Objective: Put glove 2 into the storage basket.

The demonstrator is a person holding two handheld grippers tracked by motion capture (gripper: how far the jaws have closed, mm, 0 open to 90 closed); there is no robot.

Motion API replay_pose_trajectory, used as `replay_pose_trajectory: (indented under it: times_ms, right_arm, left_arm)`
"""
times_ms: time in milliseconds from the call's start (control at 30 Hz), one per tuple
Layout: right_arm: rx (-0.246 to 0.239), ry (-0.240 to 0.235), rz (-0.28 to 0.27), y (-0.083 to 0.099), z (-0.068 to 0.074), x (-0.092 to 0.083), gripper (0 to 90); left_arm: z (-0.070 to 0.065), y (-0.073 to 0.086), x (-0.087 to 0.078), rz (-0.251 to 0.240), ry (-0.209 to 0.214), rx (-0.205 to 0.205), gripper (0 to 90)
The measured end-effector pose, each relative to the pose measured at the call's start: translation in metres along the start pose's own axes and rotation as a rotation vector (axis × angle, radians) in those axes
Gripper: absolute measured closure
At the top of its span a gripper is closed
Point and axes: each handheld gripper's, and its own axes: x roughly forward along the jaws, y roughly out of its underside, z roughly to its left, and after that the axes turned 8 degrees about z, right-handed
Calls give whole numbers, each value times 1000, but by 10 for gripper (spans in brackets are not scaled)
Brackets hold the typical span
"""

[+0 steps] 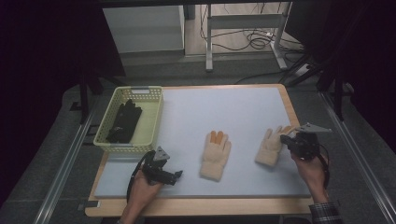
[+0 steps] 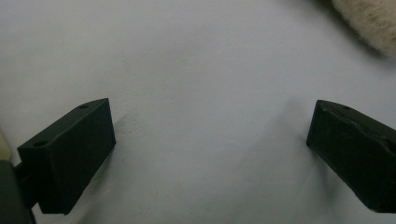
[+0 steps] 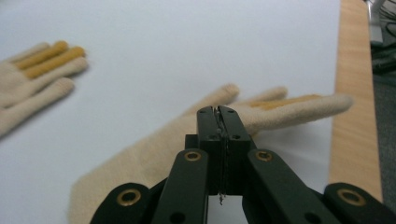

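Observation:
Two cream knitted gloves with orange-yellow fingers lie on the pale mat (image 1: 233, 112). The middle glove (image 1: 215, 156) (image 3: 28, 88) lies flat, fingers pointing away. My right gripper (image 1: 283, 138) (image 3: 218, 112) is shut on the right glove (image 1: 270, 148) (image 3: 154, 154) near the roots of its fingers, jaws pressed tight together. That glove's fingers reach toward the mat's right edge, with a shadow under them. My left gripper (image 1: 177, 176) (image 2: 210, 154) rests low over bare mat at the front left, open, with nothing between its jaws. A corner of the middle glove (image 2: 369, 23) shows beyond it.
A pale yellow basket (image 1: 154, 116) stands at the mat's back left and holds dark gloves (image 1: 125, 122). The wooden table edge (image 1: 294, 112) (image 3: 355, 93) runs just right of the mat. Desk legs and cables sit on the floor beyond.

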Motion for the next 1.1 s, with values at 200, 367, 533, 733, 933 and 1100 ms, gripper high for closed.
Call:
replay_pose_trajectory:
  times_ms: [200,367,533,733,933,1100]
  right_arm:
    - [-43,-18,0,-23,22,9,876]
    - [-77,-51,1,-40,43,23,870]
    - [-111,-119,6,-52,68,45,808]
    - [-158,-130,18,-55,77,50,721]
    - [-131,-135,59,-44,62,52,628]
    - [-141,-161,81,-30,57,59,571]
  left_arm:
    - [0,0,0,0,0,0,12]
    - [0,0,0,0,0,0,12]
    - [0,0,0,0,-1,0,12]
    - [0,0,0,0,-1,0,12]
    - [0,0,0,0,0,0,12]
    - [0,0,0,0,-1,1,12]
